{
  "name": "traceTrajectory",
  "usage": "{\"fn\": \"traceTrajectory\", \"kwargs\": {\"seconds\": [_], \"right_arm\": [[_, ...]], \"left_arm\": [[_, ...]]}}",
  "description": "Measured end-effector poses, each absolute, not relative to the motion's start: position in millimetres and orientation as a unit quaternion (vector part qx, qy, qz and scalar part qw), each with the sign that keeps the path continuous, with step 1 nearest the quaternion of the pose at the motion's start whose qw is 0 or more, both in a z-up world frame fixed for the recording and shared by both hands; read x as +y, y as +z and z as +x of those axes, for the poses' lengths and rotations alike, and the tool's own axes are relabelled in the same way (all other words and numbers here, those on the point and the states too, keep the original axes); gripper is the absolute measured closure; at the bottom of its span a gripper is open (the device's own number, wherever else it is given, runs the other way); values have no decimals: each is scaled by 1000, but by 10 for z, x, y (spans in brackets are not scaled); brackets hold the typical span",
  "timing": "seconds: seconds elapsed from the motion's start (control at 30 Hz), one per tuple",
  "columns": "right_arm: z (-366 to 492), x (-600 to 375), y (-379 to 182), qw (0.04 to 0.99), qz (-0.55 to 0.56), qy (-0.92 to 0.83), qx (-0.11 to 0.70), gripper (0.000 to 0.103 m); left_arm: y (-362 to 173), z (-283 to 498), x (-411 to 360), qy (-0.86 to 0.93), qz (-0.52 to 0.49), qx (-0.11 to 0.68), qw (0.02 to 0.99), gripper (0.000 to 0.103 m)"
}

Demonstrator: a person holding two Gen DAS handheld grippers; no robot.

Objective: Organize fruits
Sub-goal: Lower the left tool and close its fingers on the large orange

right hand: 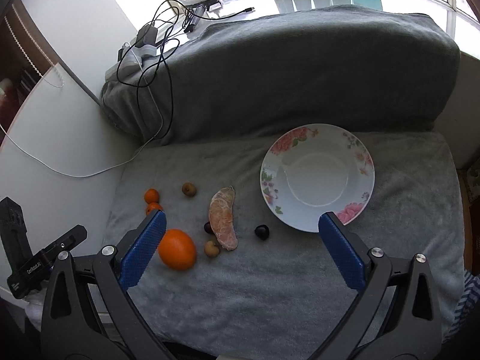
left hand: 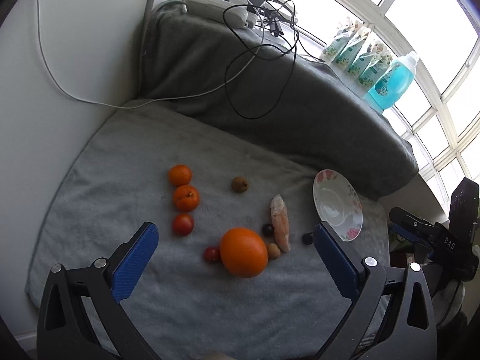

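Fruit lies loose on a grey towel (left hand: pixel 126 162): a big orange (left hand: pixel 243 252) (right hand: pixel 177 249), two tangerines (left hand: pixel 180 175) (left hand: pixel 186 198), a red tomato (left hand: pixel 182 224), a cherry tomato (left hand: pixel 211 253), a peeled pomelo segment (left hand: pixel 280 226) (right hand: pixel 223 218), two brown longans (left hand: pixel 239 184) (left hand: pixel 273 250) and two dark cherries (left hand: pixel 268 229) (right hand: pixel 262 231). An empty floral plate (left hand: pixel 349 234) (right hand: pixel 357 210) sits at the right. My left gripper (left hand: pixel 235 240) is open above the big orange. My right gripper (right hand: pixel 241 225) is open above the towel, beside the plate.
A folded dark grey blanket (left hand: pixel 300 114) (right hand: pixel 300 75) rises behind the towel, with a power strip (left hand: pixel 210 4) and trailing cables (left hand: pixel 255 69) on it. Detergent pouches (left hand: pixel 357 51) and a blue bottle (left hand: pixel 393 81) stand on the windowsill. A white wall (left hand: pixel 75 45) bounds the left.
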State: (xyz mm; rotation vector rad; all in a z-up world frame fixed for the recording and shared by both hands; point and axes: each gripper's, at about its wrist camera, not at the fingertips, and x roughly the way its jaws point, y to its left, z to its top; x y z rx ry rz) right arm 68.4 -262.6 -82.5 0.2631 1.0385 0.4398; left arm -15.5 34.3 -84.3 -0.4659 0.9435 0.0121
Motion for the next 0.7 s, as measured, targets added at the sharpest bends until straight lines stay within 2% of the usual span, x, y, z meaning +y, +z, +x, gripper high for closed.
{"fn": "traceTrajectory", "kwargs": {"seconds": [0.07,0.17,0.57,0.7], "right_arm": [[737,-2527,-914,820,135,230,506,0],[828,-2376,-1044,788,158,268,532,0],[1040,-1700,-1513,683,175,356,613,26],[1088,-1527,-1649,659,170,366,635,30]], "left_arm": [[-927,-162,390,5,-236,455,859,2],[-1076,-171,456,-1,-256,465,847,9],[-1481,-204,467,-60,-310,502,805,36],[-1620,-181,413,-82,-331,517,785,43]]}}
